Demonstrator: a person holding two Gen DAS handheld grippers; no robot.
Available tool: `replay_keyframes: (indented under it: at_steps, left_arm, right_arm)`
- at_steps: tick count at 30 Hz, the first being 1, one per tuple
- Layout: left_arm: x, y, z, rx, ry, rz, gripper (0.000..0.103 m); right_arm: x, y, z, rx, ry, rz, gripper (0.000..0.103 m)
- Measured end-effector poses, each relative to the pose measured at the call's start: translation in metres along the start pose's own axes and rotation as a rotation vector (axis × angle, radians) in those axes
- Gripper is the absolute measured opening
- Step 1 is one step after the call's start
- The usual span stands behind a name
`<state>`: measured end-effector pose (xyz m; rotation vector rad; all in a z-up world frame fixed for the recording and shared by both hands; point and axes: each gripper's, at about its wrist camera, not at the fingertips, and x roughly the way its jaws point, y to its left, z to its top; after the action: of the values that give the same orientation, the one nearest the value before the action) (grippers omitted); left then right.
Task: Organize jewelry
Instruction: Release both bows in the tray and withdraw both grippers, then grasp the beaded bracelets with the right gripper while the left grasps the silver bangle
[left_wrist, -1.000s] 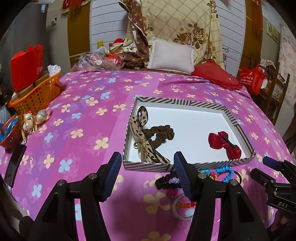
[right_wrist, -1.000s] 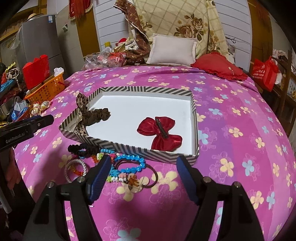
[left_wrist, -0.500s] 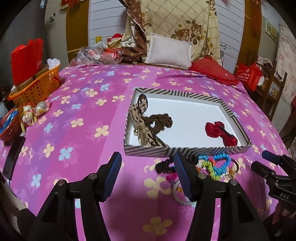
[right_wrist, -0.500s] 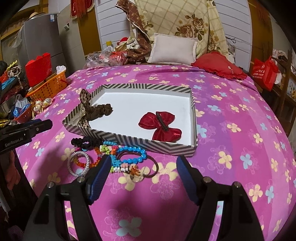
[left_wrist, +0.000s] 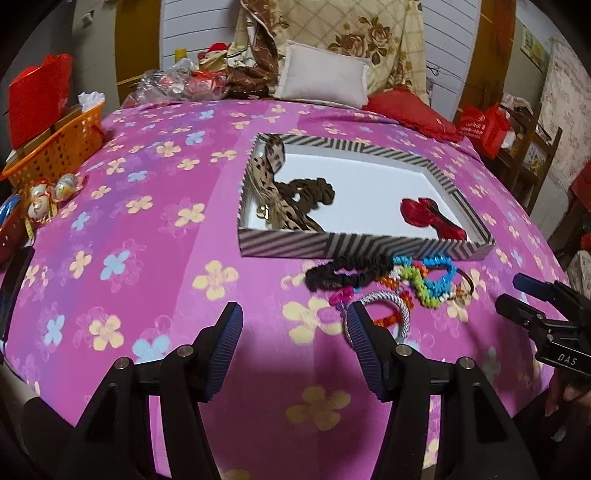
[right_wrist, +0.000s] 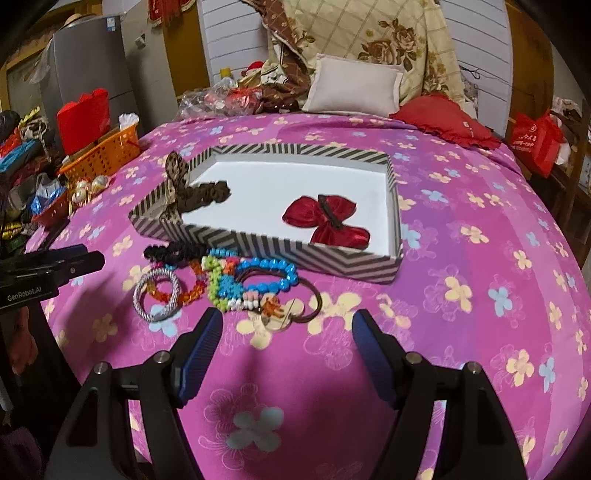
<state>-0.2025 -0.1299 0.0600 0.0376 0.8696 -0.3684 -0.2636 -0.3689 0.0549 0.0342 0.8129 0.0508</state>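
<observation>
1. A bed covered by a pink flowered bedspread is seen in both wrist views; it carries everything noted below.
2. A shallow striped box with a white floor is set near the middle of the bed, its near wall facing the bed's near edge.
3. Inside the box, a red bow clip is laid toward the right wall; a leopard-print bow is draped over the left wall, with a brown scrunchie touching it on the floor.
4. Just outside the near wall a heap of jewelry is gathered: a black scrunchie against the wall, a blue bead bracelet, a green bead string, an orange bead bracelet, a silver bangle, and a thin brown hair tie with a small charm. The pieces overlap; exact order of stacking cannot be told.
5. The left gripper is held with jaws wide apart, nothing between them, over the bed's near edge, just left of the heap; the silver bangle is partly hidden by its right finger.
6. The right gripper is likewise spread wide and empty, just short of the hair tie.
7. Off the bed's left edge: an orange basket, a red bag, foil-wrapped balls.
8. At the head edge: a white pillow, a red cushion, a floral quilt.
</observation>
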Motion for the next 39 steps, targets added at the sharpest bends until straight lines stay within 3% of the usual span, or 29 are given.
replay_keyframes:
  at_steps: [7,15,29,33,39]
  left_arm:
    - [0.008,-0.01,-0.008,0.016,0.039,-0.046,0.049]
    - [0.019,-0.017,-0.014,0.021,0.078,-0.069,0.049]
    - [0.038,-0.024,-0.016,0.009,0.131,-0.091,0.048]
    - [0.041,-0.024,-0.015,0.011,0.136,-0.066,0.048]
    - [0.045,-0.019,-0.012,0.001,0.137,-0.042,0.048]
  right_arm:
    - [0.007,0.0,-0.007,0.002,0.023,0.014,0.075]
    - [0.014,0.004,-0.008,-0.005,0.039,0.036,0.062]
    - [0.022,0.013,-0.002,-0.035,0.032,0.052,0.062]
    - [0.031,0.019,0.007,-0.08,0.046,0.056,0.049]
    - [0.047,0.032,0.015,-0.137,0.075,0.091,0.043]
